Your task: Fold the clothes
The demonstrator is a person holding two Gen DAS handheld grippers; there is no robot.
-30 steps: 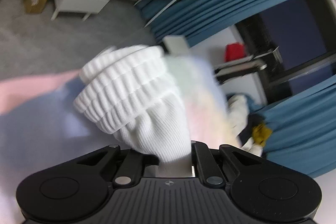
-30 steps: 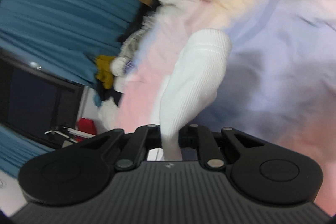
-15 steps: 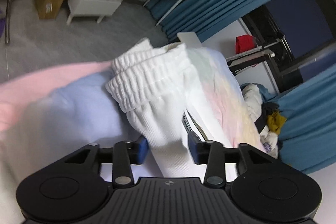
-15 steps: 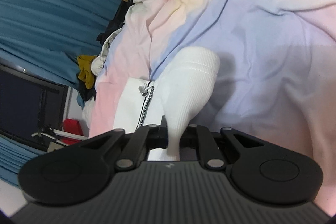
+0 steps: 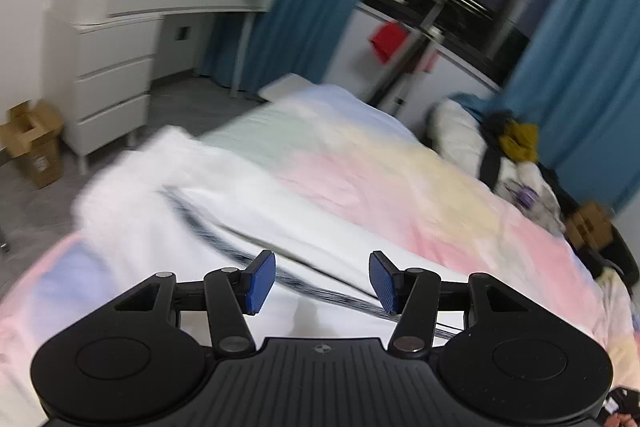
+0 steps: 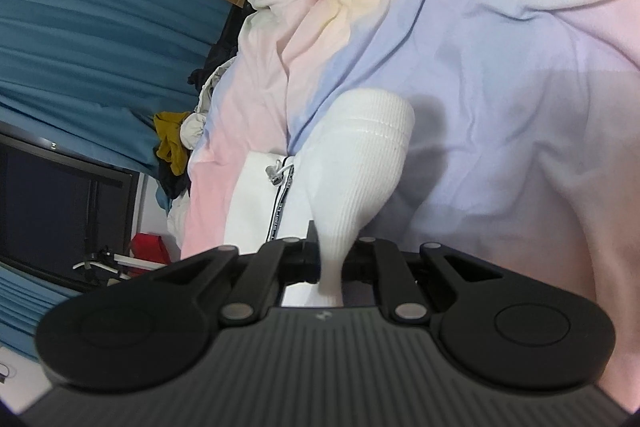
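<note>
A white ribbed sock [image 6: 360, 167] sticks up from my right gripper [image 6: 330, 251], which is shut on its lower end above the pastel bedspread [image 6: 500, 47]. Just left of the sock lies a folded white garment with a black-striped band and drawstring [image 6: 264, 203]. In the left wrist view, my left gripper [image 5: 322, 281] hangs above the bed with its jaws opening and nothing between the blue pads [image 5: 260, 279]. Below it the white garment with the dark stripe [image 5: 224, 223] lies blurred on the bedspread [image 5: 400, 187].
A white chest of drawers [image 5: 108, 67] and a cardboard box [image 5: 32, 143] stand on the grey floor left of the bed. Blue curtains [image 5: 580, 47] and a dark window fill the back. A heap of clothes [image 5: 516, 147] lies at the bed's far right.
My left gripper has let go of the white sock, opened, rolled level and pulled up and away from the bed. My right gripper keeps hold of its sock and has sunk slightly.
</note>
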